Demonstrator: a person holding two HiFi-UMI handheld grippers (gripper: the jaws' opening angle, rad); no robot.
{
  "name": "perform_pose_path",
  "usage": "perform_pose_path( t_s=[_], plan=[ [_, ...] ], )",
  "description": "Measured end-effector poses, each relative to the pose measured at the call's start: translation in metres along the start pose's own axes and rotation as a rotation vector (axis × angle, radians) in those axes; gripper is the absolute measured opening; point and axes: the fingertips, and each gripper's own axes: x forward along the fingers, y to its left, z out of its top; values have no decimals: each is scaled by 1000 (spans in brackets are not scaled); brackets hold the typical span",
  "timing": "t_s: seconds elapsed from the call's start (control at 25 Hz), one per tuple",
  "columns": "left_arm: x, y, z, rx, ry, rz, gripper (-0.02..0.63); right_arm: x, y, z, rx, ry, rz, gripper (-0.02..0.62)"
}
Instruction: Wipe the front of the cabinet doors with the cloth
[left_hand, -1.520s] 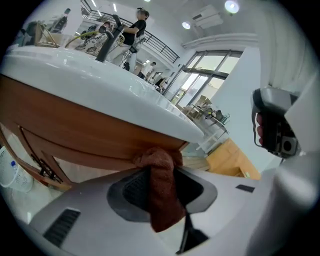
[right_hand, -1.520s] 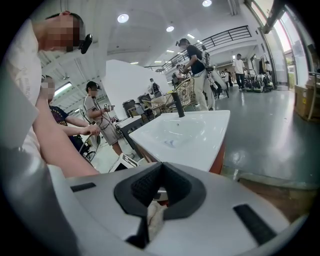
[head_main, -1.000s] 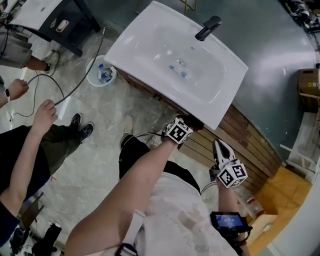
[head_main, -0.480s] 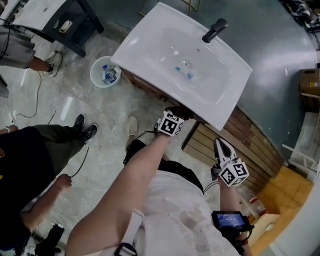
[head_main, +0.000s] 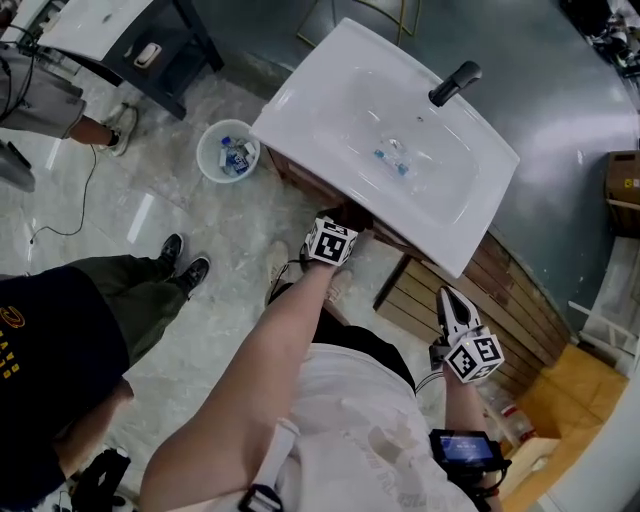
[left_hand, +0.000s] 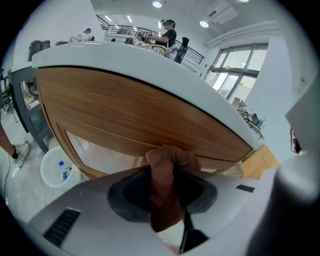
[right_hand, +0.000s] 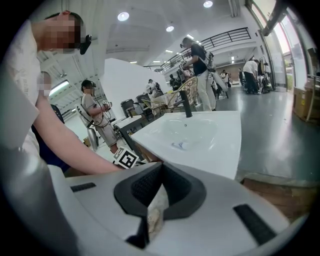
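Just below the sink (head_main: 330, 110), the left gripper (left_hand: 162, 181) pinches a brown cloth (left_hand: 168, 157), its bunched end against the wooden cabinet door (left_hand: 130, 115). Right of the sink, the right gripper (head_main: 450, 297) has its jaws pressed together.

Basin (head_main: 300, 100) is sitting on the cabinet (left_hand: 125, 110), tap (head_main: 455, 82) standing at its rear; bucket (head_main: 208, 160) is sitting on the floor (head_main: 200, 260), left of the cabinet (bottles (head_main: 236, 155) lying inside).

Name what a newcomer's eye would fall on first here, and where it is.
The white washbasin with its black tap fills the top of the head view. Just under its near edge, the left hand-held gripper is shut on a brown cloth, held at the wooden cabinet front.
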Motion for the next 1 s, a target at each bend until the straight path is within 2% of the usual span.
perform_pose_path(
  t_s=[0.4,1.0],
  plan=[
    [-18,66,19,1,0,34,133,38,34,28,-32,11,12,14],
    [-51,170,43,62,-15,110,133,78,74,32,-23,16,4,14]
  ],
)
